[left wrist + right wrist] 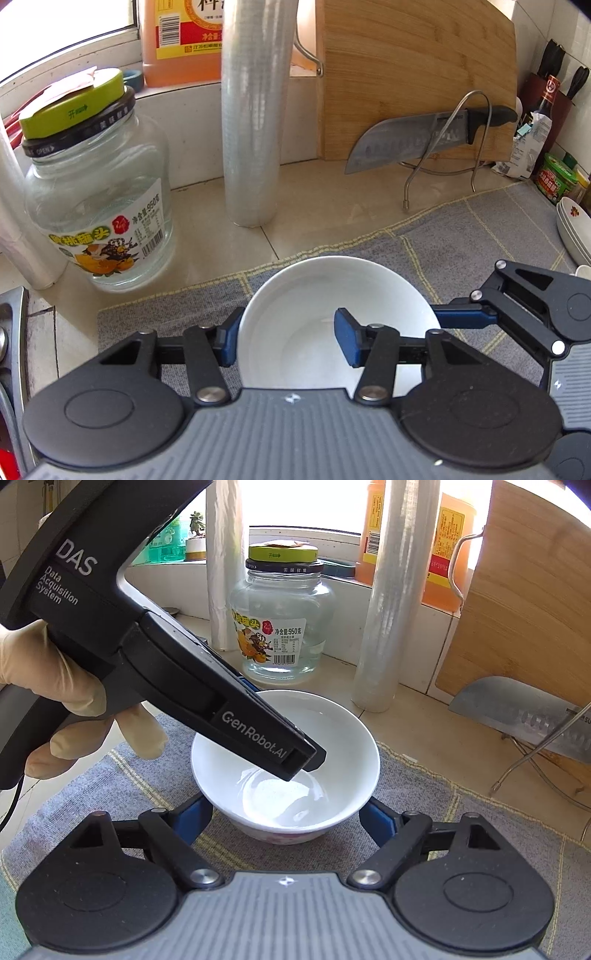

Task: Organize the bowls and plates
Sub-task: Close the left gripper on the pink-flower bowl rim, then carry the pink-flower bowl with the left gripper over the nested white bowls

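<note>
A white bowl (325, 291) stands on the grey cloth mat (461, 236); it also shows in the right wrist view (332, 738). My left gripper (286, 341) straddles the bowl's left rim: one blue pad (229, 341) is outside the wall, the other (345, 339) inside, with a wide gap between them. My right gripper (284, 821) is open around the bowl's base, its blue pads (194, 821) on either side, close to the wall. The left gripper's body (229, 716) reaches over the bowl. A stack of white plates (572, 229) lies at the mat's right edge.
A glass jar with a green lid (99, 192), a cling-film roll (253, 122) and an oil bottle (181, 40) stand behind the mat. A bamboo cutting board (417, 74) and a knife (424, 142) rest in a wire rack. Sauce bottles and jars (546, 122) crowd the right.
</note>
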A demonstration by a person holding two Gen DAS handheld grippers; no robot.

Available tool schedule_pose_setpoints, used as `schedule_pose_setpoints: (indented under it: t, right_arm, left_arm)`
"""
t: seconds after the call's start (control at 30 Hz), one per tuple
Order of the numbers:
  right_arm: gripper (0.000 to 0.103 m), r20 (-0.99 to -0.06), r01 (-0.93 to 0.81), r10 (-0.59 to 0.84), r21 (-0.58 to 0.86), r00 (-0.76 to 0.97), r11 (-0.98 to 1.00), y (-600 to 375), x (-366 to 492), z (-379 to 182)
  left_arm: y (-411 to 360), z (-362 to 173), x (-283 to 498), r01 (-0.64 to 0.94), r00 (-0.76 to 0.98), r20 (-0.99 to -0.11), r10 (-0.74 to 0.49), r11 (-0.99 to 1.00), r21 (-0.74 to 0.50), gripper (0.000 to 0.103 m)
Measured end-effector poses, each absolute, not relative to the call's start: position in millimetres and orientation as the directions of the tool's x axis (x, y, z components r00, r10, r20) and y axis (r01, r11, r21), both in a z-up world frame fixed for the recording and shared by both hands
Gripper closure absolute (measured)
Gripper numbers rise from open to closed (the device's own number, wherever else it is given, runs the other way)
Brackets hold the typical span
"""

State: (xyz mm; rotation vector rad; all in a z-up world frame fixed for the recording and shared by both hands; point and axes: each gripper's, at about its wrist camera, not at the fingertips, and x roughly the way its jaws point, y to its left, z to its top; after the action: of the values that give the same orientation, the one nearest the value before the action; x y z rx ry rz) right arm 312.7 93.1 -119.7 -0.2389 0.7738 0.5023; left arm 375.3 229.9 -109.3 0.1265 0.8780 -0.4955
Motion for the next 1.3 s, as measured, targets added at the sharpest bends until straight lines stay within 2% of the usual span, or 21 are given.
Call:
schedule_pose_setpoints:
  t: [0.47, 1.3]
  right_arm:
    - [0.015, -0.732, -0.517, 0.336, -0.027, 0.593, 0.855, 87.9, 303.8, -111.4]
    - [0.015, -0.737, -0.563, 0.395, 0.024, 0.548, 0.826, 40.7, 231.0, -64.3]
  left_arm:
    - [221.7, -98.5, 363.9, 0.489, 0.534, -0.759, -0.372, 0.868, -0.082, 0.053]
    - [182.3, -47.9, 279.0, 0.494, 0.547, -0.741, -0.390, 0.865, -0.090, 0.053]
